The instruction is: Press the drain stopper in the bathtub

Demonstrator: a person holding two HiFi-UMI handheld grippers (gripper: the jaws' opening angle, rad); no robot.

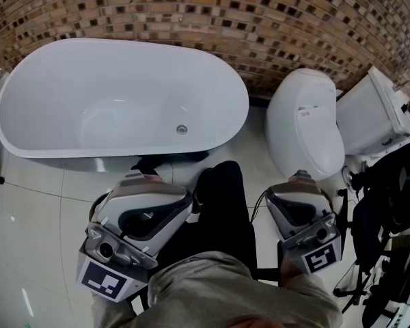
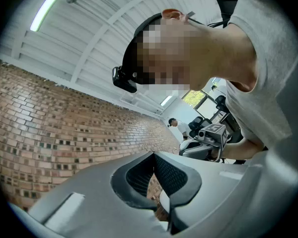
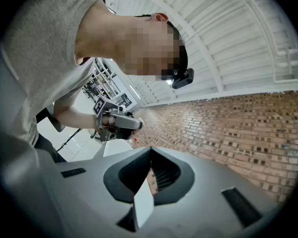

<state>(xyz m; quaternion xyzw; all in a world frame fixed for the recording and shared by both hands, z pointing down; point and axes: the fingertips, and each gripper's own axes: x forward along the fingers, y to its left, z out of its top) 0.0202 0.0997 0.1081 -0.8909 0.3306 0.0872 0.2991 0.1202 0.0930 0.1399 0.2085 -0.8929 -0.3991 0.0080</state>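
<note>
A white oval bathtub (image 1: 27, 80) stands against the brick wall, with the small round metal drain stopper (image 1: 182, 129) on its floor toward the right end. Both grippers are held low near the person's body, well short of the tub. My left gripper (image 1: 145, 178) sits in front of the tub's near rim; its jaws meet at the tips with nothing between them (image 2: 153, 153). My right gripper (image 1: 301, 176) hovers before the toilet, also shut and empty (image 3: 150, 148). Each gripper view looks up at the brick wall and the person, and neither shows the tub.
A white toilet (image 1: 304, 125) with its tank (image 1: 376, 111) stands right of the tub. Black cables and gear (image 1: 389, 217) crowd the far right. The person's dark trouser leg (image 1: 222, 203) lies between the grippers on the glossy tiled floor (image 1: 34, 238).
</note>
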